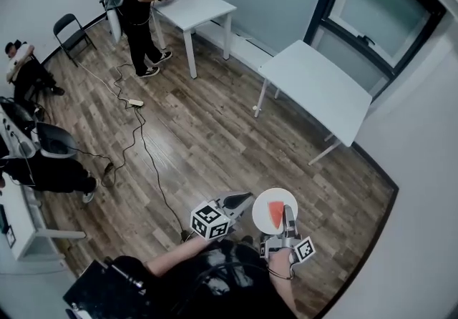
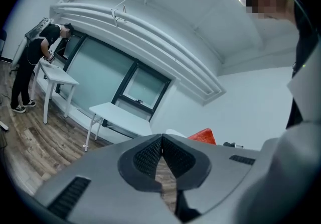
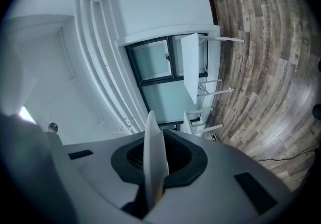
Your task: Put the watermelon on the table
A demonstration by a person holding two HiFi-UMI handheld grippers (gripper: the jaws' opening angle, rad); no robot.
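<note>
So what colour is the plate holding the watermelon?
White; the plate shows best in the head view.

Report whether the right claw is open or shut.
Shut on the plate: the right claw pinches its white rim edge-on; watermelon lies on it.

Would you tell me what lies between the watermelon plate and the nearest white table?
Only bare wood floor, seen in the head view.

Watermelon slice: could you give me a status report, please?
Left tongs shut, empty. Right tongs shut on round white plate. Red watermelon slice on it, carried. No obstacle seen before white table.
</note>
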